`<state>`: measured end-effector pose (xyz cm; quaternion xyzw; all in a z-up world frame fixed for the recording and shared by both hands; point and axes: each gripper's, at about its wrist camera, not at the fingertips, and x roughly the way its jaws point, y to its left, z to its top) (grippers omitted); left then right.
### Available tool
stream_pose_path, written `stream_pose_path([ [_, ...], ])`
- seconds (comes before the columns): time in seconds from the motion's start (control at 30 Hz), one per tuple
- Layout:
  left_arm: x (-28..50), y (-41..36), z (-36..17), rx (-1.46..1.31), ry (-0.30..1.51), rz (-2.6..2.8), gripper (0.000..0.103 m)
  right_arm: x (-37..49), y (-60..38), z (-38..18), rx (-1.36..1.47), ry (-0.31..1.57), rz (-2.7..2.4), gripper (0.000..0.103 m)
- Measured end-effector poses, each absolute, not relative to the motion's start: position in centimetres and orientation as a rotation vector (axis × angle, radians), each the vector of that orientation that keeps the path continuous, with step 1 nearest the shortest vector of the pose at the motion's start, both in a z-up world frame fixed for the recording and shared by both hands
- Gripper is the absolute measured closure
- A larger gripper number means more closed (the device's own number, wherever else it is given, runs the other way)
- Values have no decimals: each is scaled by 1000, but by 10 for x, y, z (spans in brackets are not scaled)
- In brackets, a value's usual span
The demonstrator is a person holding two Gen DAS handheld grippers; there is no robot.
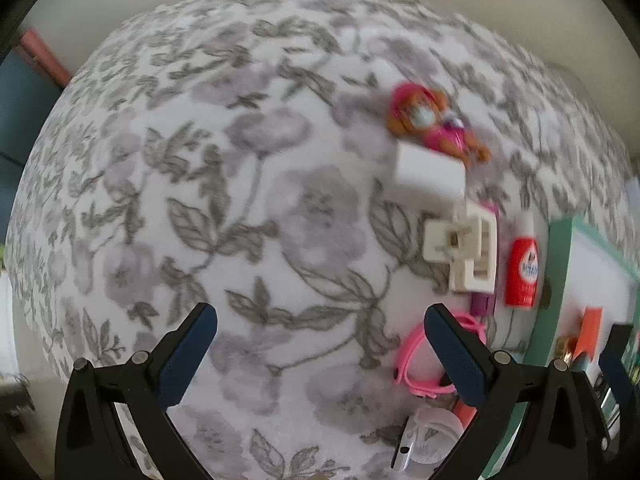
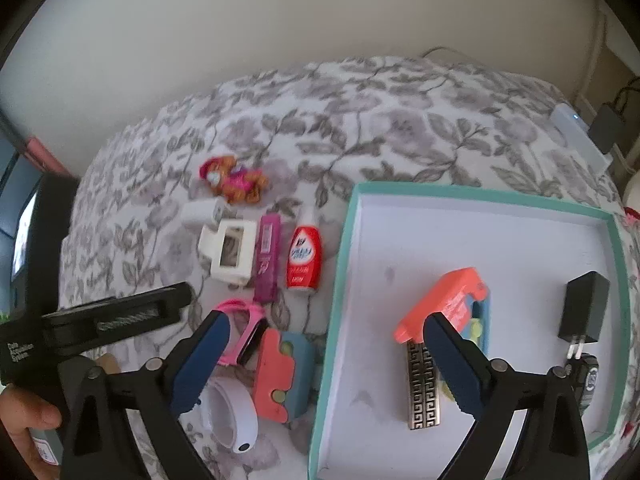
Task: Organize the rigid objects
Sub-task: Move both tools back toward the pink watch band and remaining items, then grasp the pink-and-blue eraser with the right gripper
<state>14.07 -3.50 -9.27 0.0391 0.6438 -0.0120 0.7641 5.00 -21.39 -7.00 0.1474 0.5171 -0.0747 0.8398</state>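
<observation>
Looking straight down on the floral bedspread (image 1: 248, 208), my left gripper (image 1: 320, 320) stands wide open over bare cloth, holding nothing. To its right lie a pink-and-orange toy figure (image 1: 436, 124), a white charger block (image 1: 430, 178), a white plastic frame (image 1: 464, 248), a red bottle (image 1: 522, 272) and a pink watch (image 1: 420, 356). My right gripper (image 2: 324, 324) is open and empty above the left rim of the teal tray (image 2: 346, 264). In the tray lie a coral toy (image 2: 448, 304), a patterned metal handle (image 2: 422, 388) and a black charger (image 2: 584, 308).
Left of the tray lie a purple stick (image 2: 268, 256), a coral-and-blue toy (image 2: 280, 372) and a white band (image 2: 232, 412). The other device's black body (image 2: 120, 316) and a hand (image 2: 28, 412) fill the lower left. A wall backs the bed; a white box (image 2: 576, 136) sits far right.
</observation>
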Motion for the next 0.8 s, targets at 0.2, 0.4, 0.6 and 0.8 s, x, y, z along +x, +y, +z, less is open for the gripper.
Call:
stream_pose_path([
  [0.2,134,-61,-110,176,1438,-94,0,45,-222,-70,325,1092,-182,4],
  [0.4,127,-81,-123,304,1435,-91,0,44,-231,-72,358,1092,-195,4],
  [0.6,130,-76,-116,357,1388,-4,0,45,-227,-74,360,1098,-179,8],
  [0.8,138,-54,-112,350,1370,103,0,47,-213,-73,319,1106,-143,26],
])
